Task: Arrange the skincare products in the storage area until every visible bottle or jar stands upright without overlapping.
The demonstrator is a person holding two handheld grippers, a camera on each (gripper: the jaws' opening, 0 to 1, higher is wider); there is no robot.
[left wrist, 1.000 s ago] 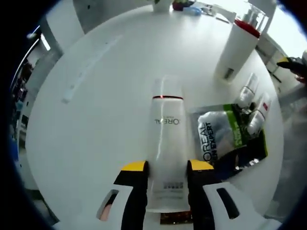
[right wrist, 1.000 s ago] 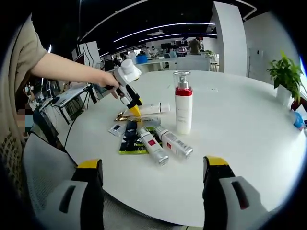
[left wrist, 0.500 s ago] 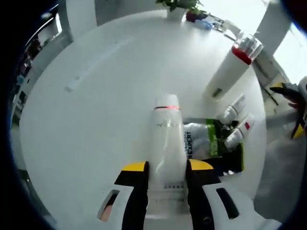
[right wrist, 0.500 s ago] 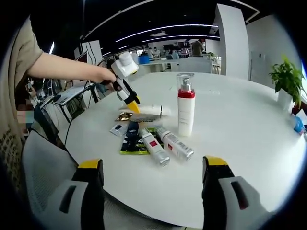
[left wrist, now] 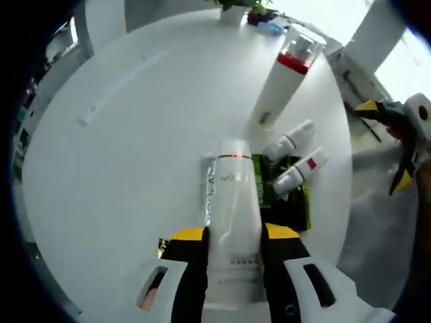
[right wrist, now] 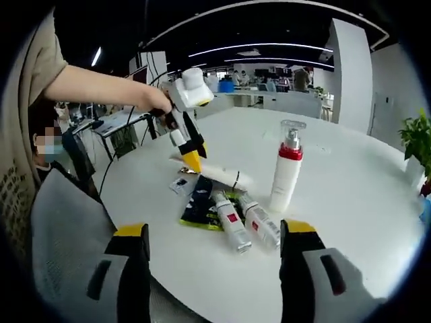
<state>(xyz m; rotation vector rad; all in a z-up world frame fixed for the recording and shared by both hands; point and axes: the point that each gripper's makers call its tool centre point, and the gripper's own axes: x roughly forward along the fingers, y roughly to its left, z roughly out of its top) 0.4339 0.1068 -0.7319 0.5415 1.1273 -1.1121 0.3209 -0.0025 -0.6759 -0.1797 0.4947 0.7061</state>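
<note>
My left gripper (left wrist: 234, 233) is shut on a white L'Oréal tube (left wrist: 232, 192) with a thin red band near its cap, held tilted above the round white table (left wrist: 121, 155). In the right gripper view a hand holds that left gripper (right wrist: 193, 160), and the tube (right wrist: 222, 177) slants down over the sachets. A tall white pump bottle (left wrist: 281, 84) (right wrist: 285, 175) with a red collar stands upright. Two small white tubes (left wrist: 289, 141) (left wrist: 300, 172) lie on a green-black sachet (left wrist: 291, 205) (right wrist: 201, 200). My right gripper (right wrist: 214, 232) hangs open near the table's front edge.
A silver sachet (left wrist: 208, 192) lies under the held tube, and a gold foil piece (left wrist: 161, 245) beside it. A small sachet (right wrist: 180, 185) rests near the dark one. A potted plant (right wrist: 421, 138) stands at the far right. The person's arm (right wrist: 94, 84) reaches in from the left.
The left gripper has lifted the tube's held end off the table and swung it over the sachets, toward the pump bottle. The right gripper's view has shifted; its jaws stay open.
</note>
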